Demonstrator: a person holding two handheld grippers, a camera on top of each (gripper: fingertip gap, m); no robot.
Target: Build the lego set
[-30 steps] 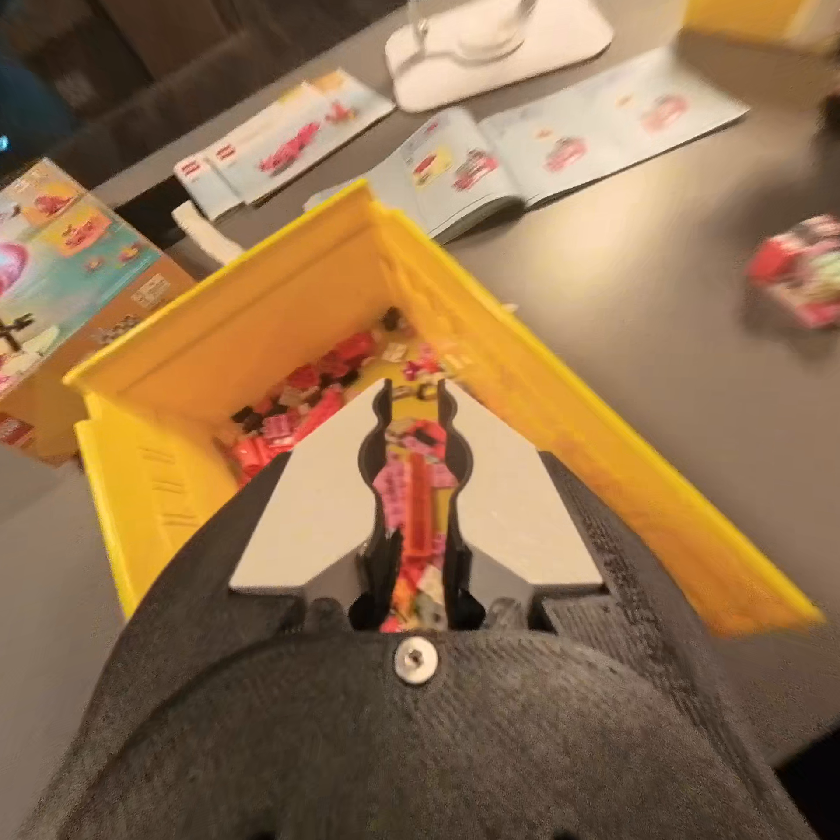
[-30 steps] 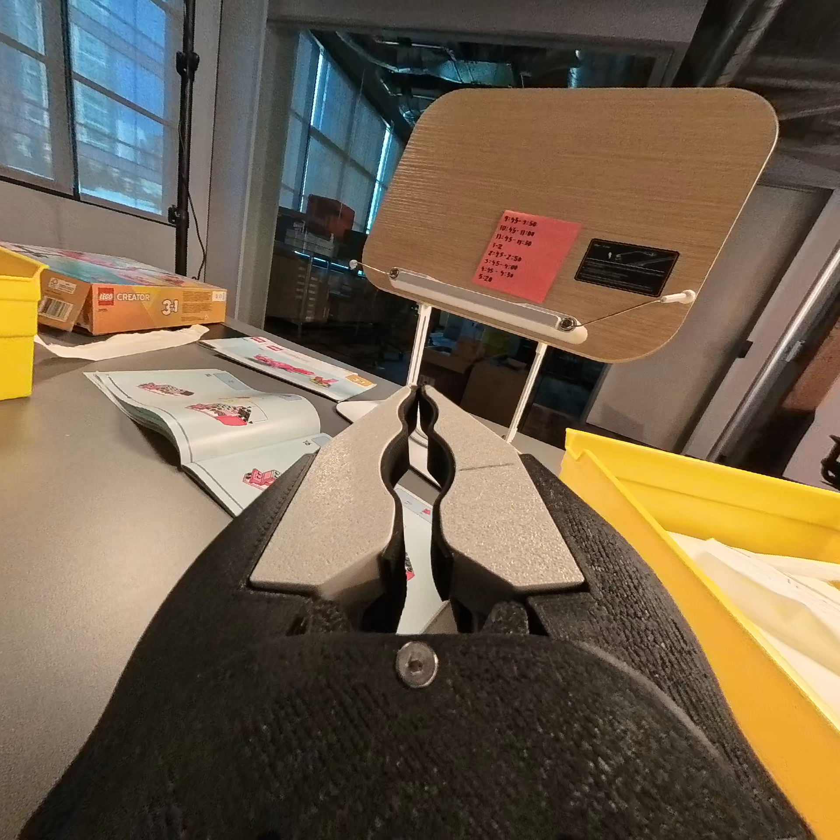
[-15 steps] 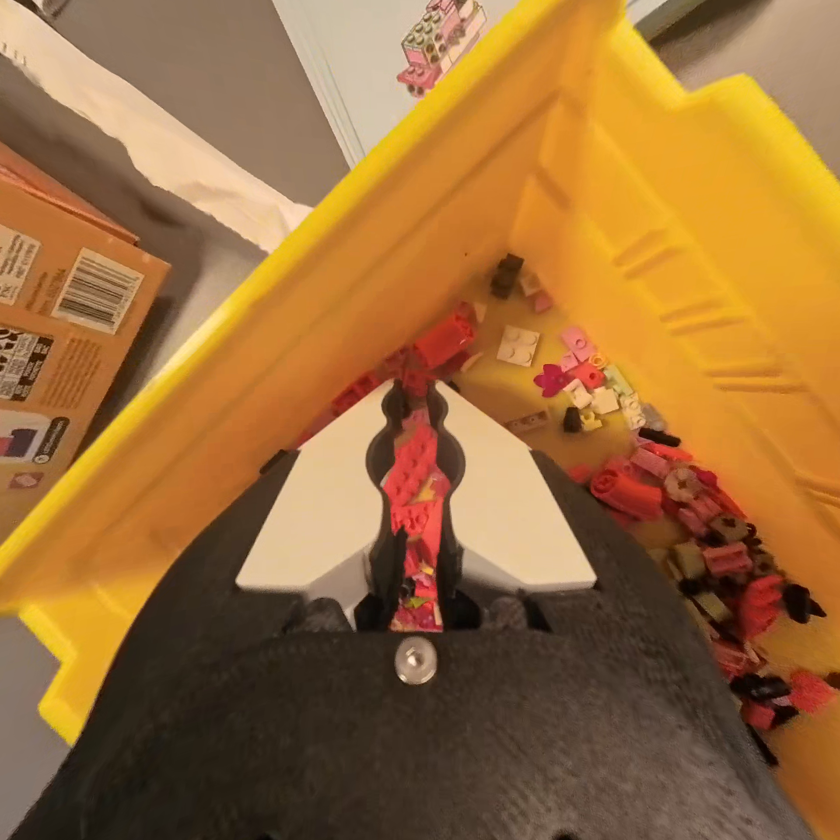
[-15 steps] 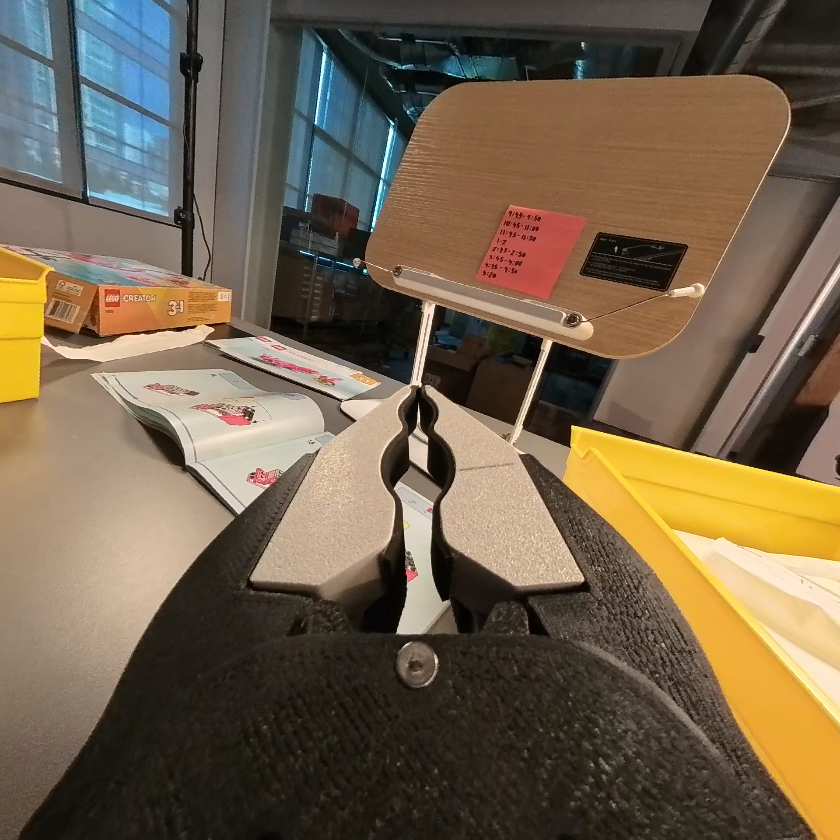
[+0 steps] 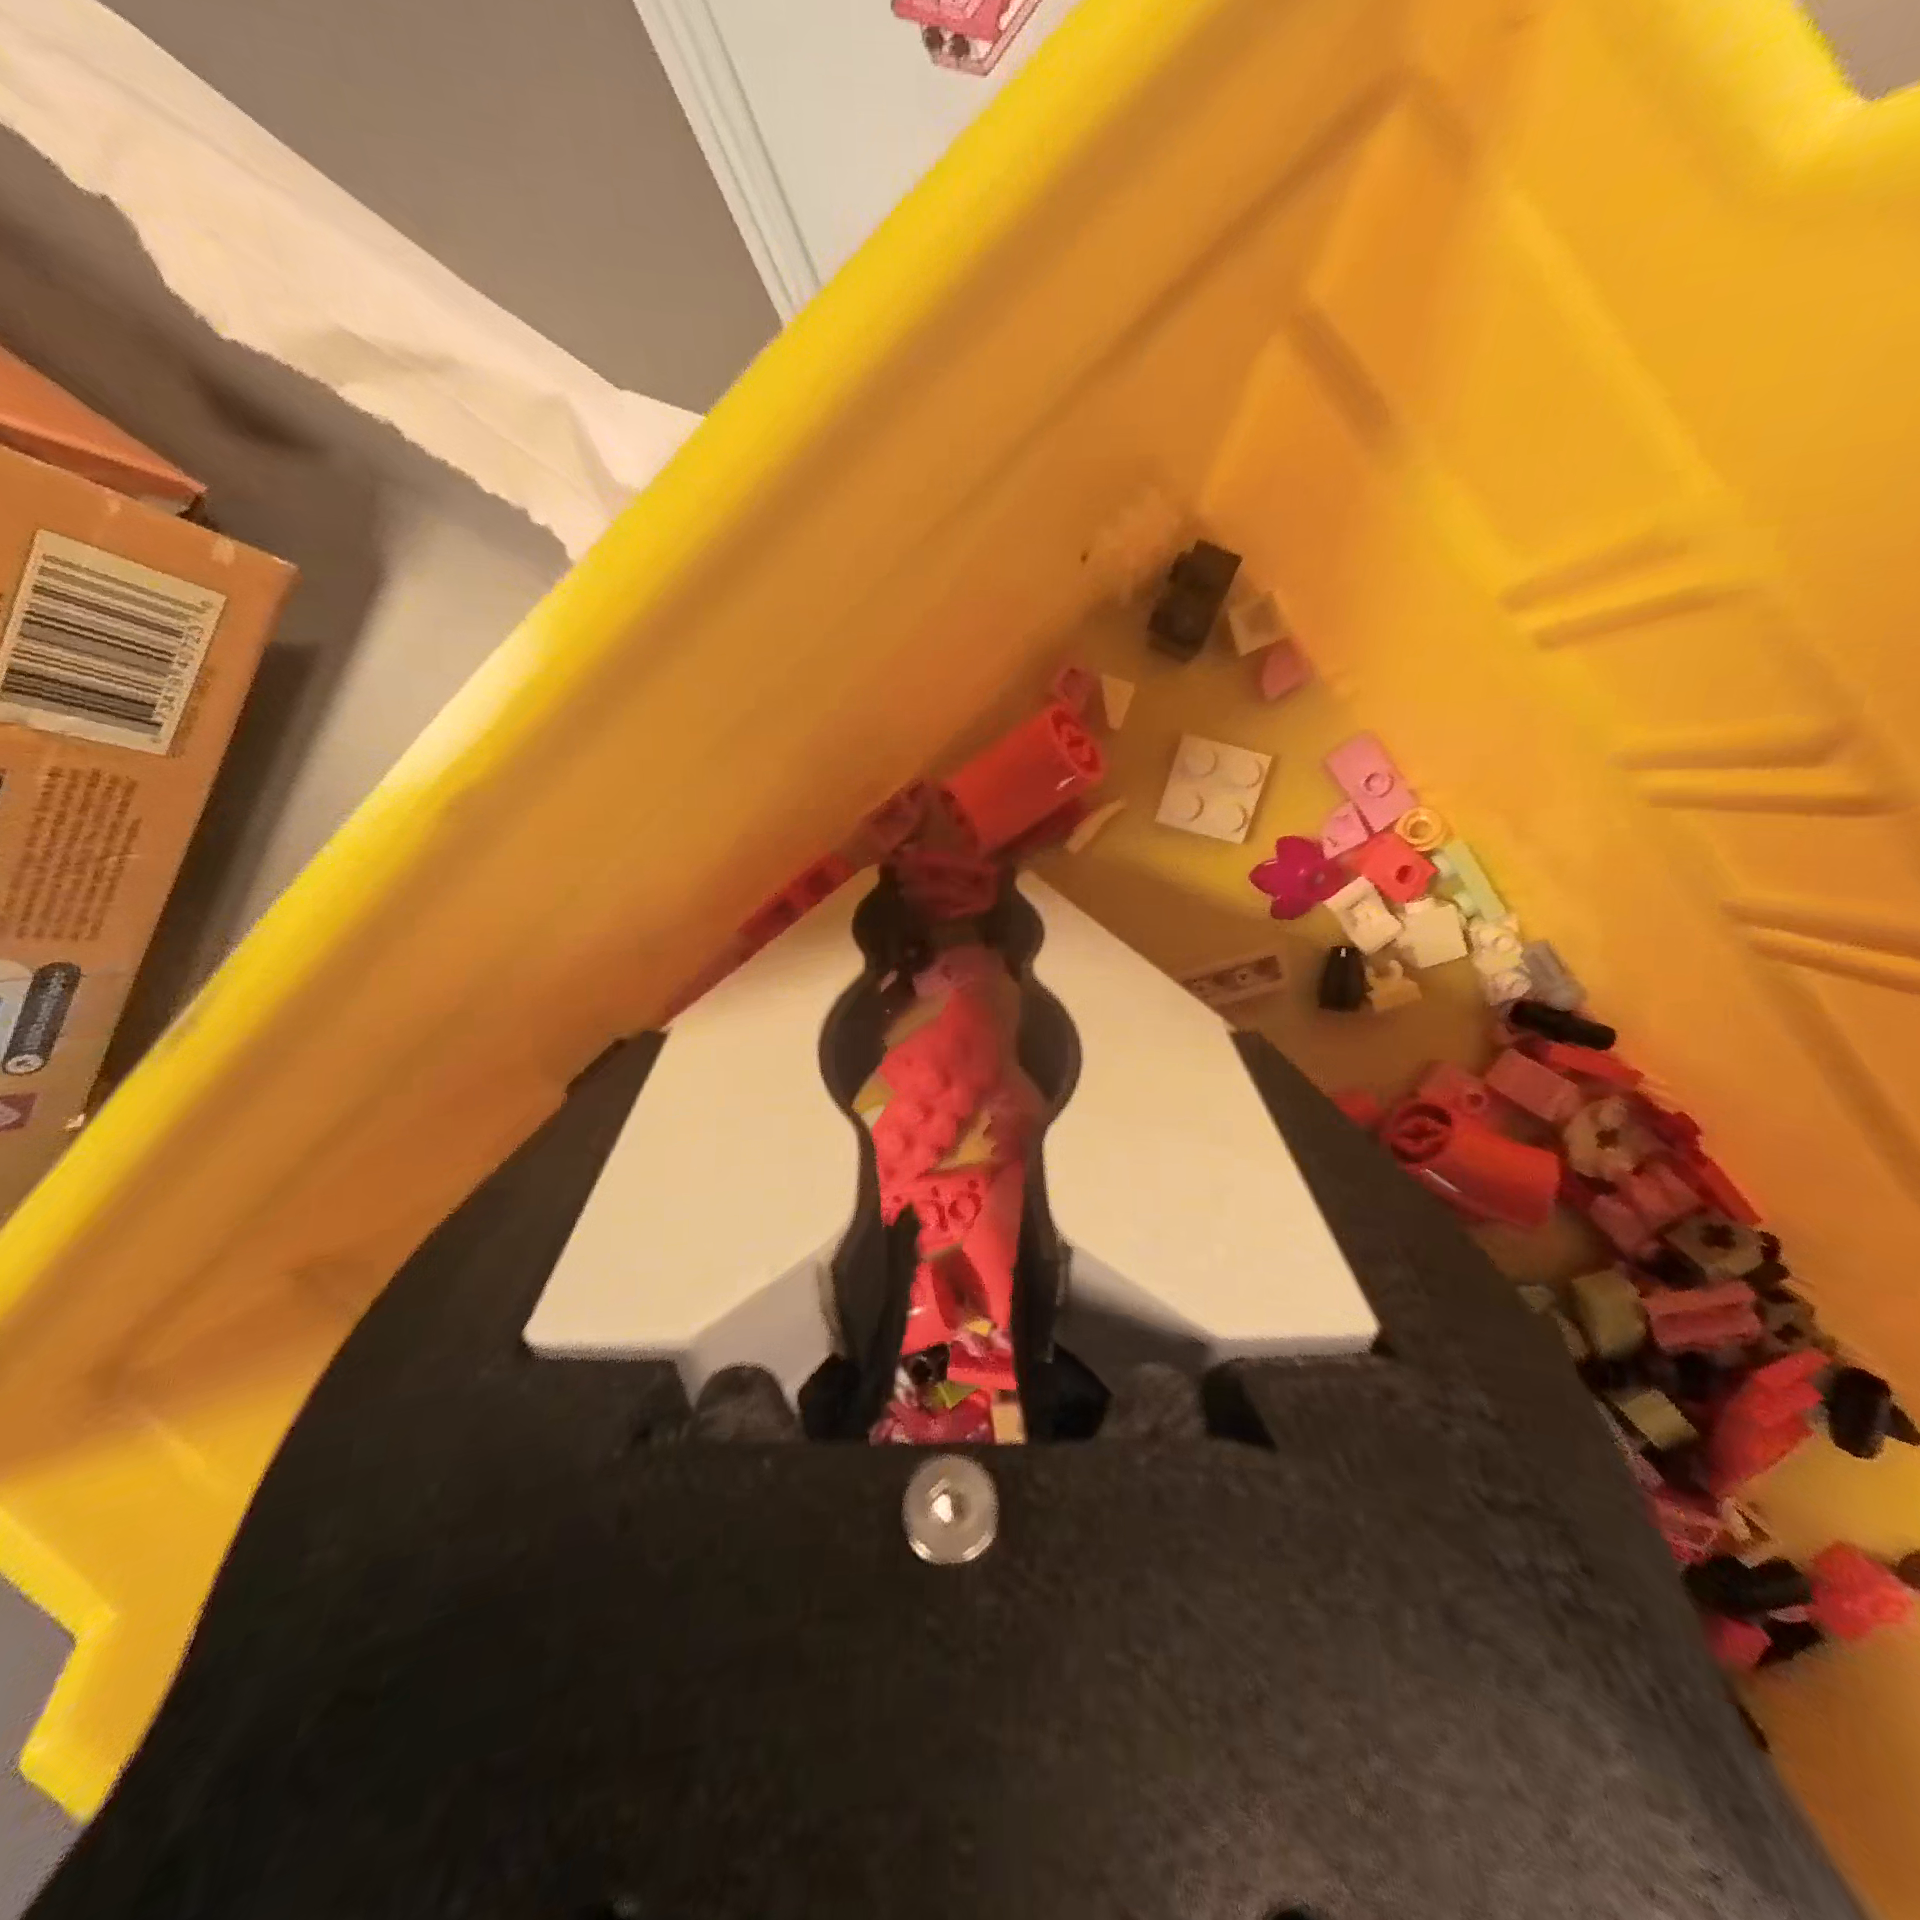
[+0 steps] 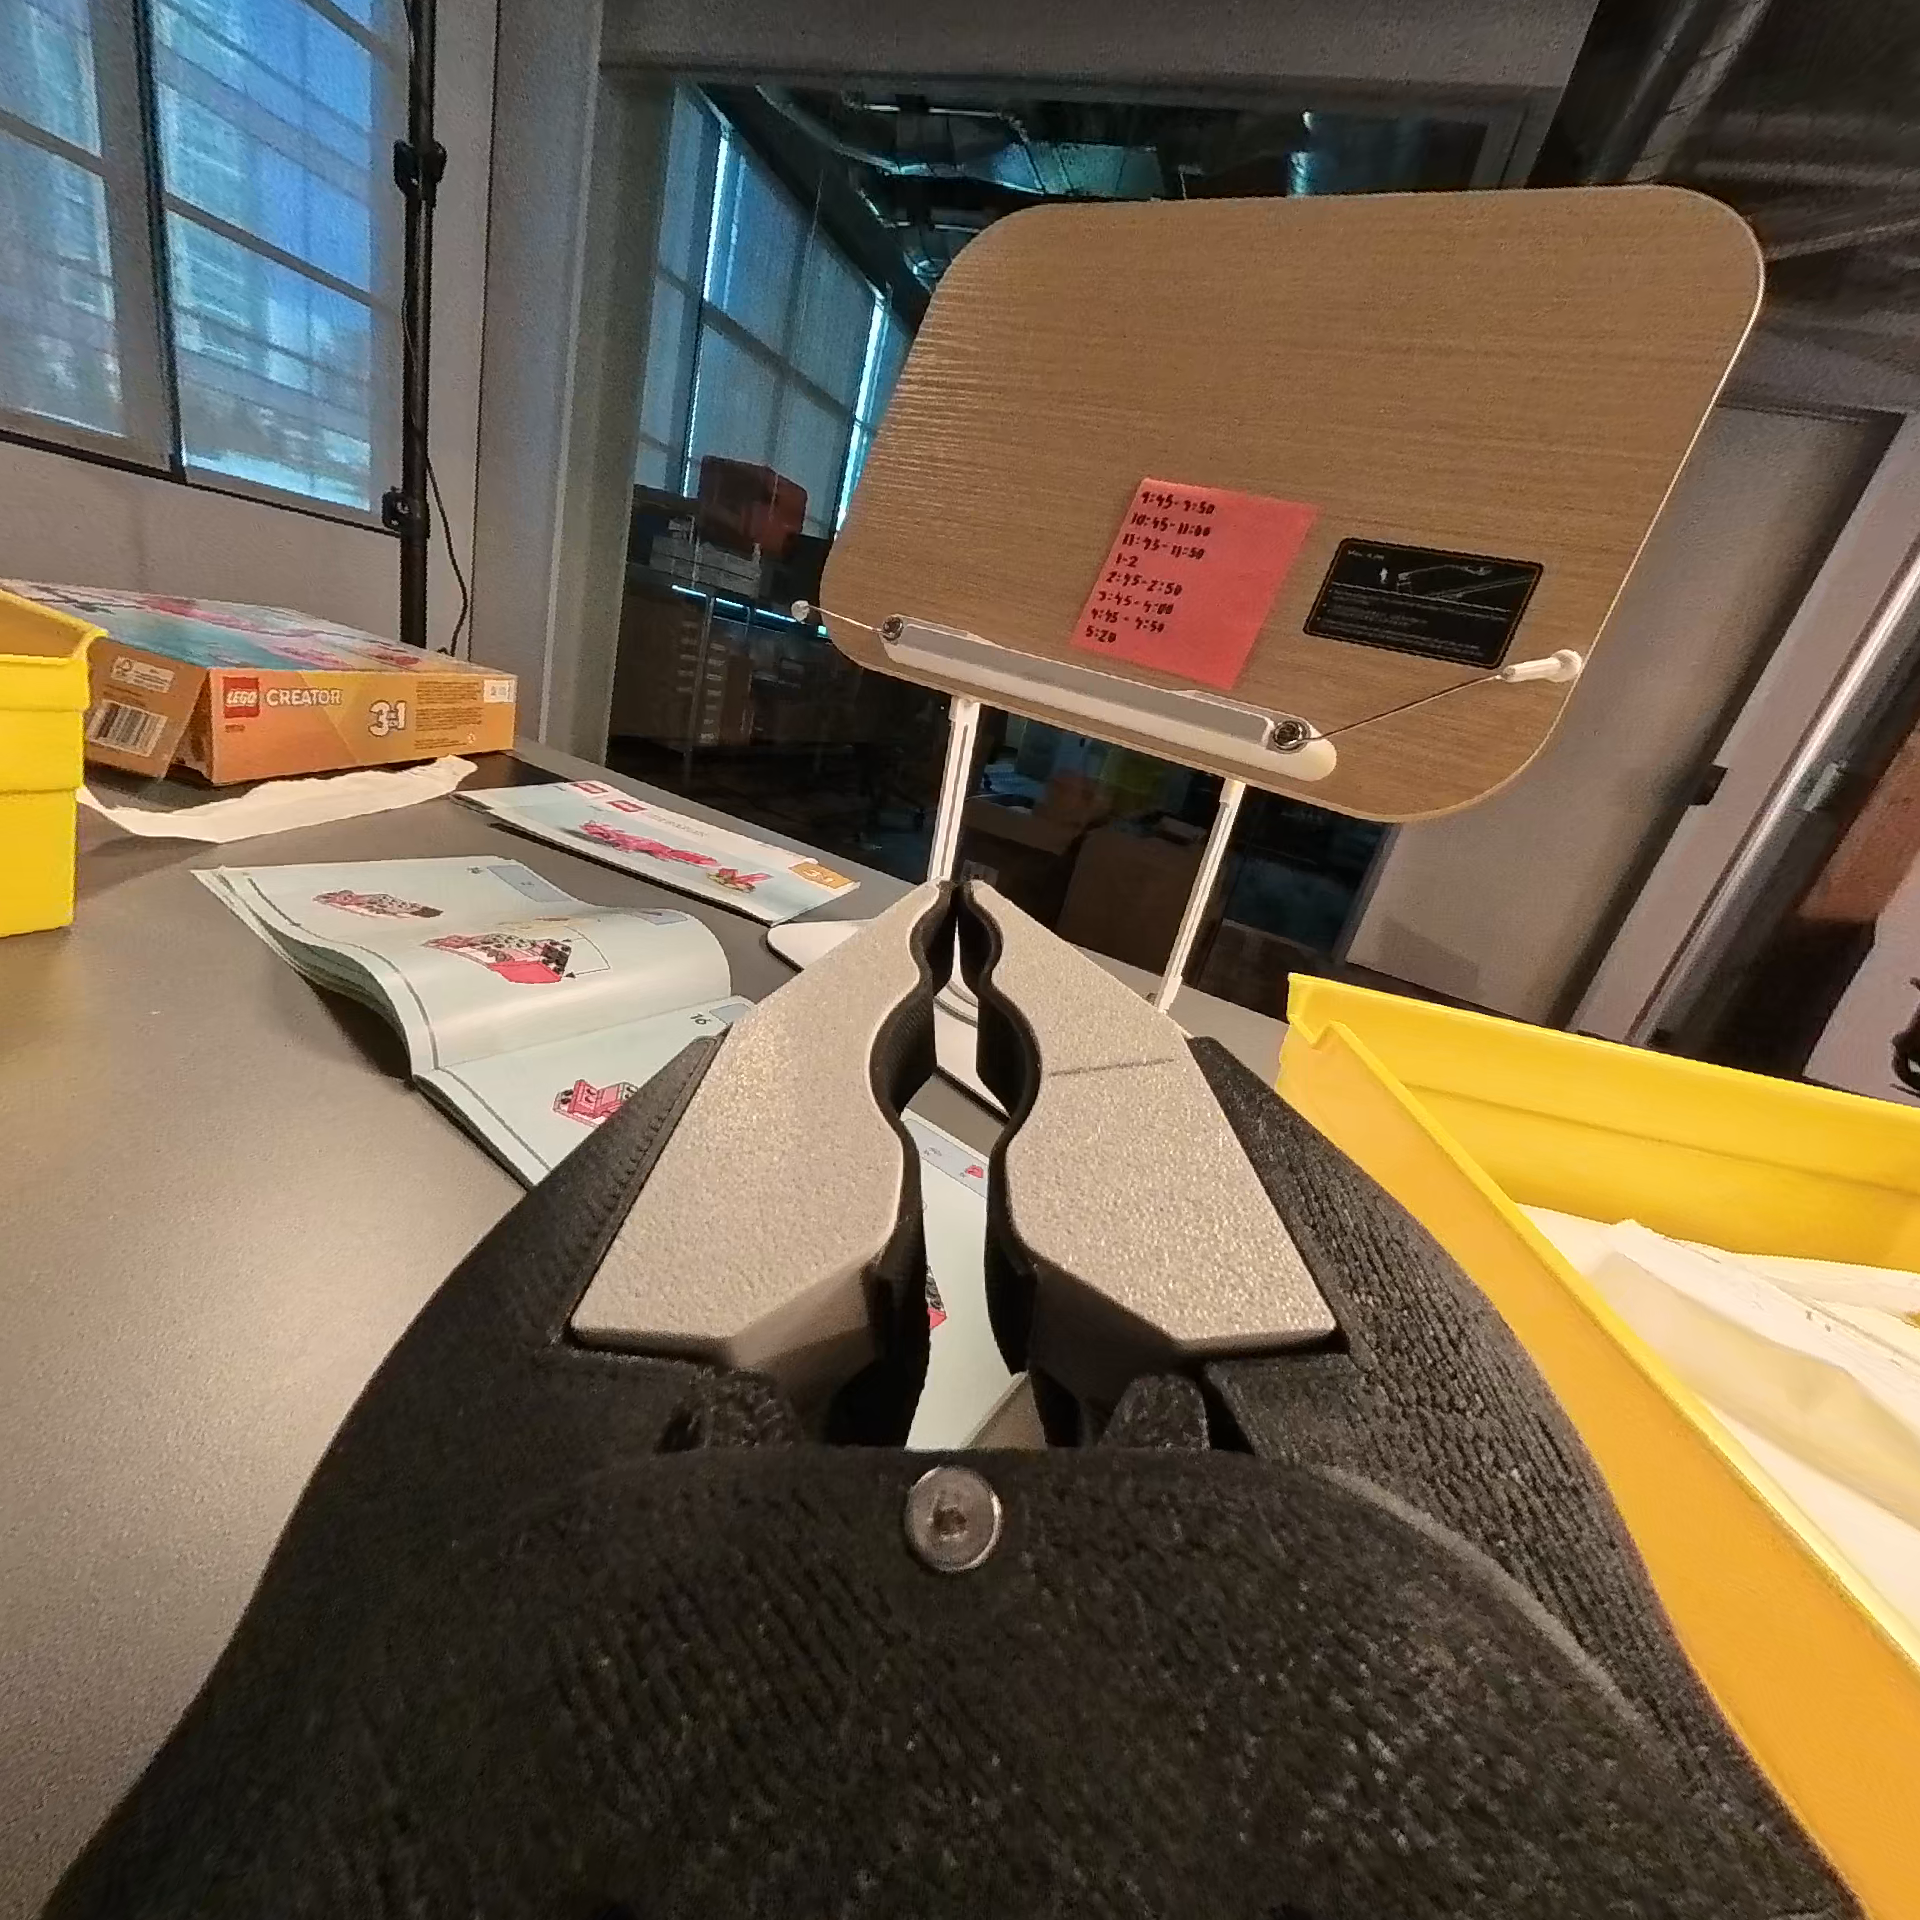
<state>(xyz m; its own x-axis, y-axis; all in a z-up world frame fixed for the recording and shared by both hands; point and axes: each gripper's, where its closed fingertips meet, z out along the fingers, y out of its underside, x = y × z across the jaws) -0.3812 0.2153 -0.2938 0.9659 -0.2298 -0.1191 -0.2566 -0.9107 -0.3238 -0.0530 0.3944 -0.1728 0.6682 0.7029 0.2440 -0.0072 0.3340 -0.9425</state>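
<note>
Two views, taken in turn.

In the left wrist view you are dipping the left gripper [image 5: 948, 894] into a yellow bin [image 5: 644, 727], close along its near wall. Its jaws are standing narrowly apart. A dark red brick [image 5: 940, 881] is lying right at the tips, with nothing plainly clamped. A red round brick [image 5: 1023, 774] is sitting just beyond it, and a white square plate [image 5: 1214, 788] and a magenta flower piece [image 5: 1294, 875] are lying farther right on the bin floor. An orange cardboard box [image 5: 114, 727] is standing outside the bin.

In the right wrist view you are holding the right gripper [image 6: 956, 894] low over the grey surface [image 6: 208, 1143]. Its tips are meeting, with nothing between them. It is pointing at a wooden book stand [image 6: 1351, 416], with an open instruction booklet [image 6: 468, 956] to its left and a second yellow bin [image 6: 1558, 1143] beside it on the right.
</note>
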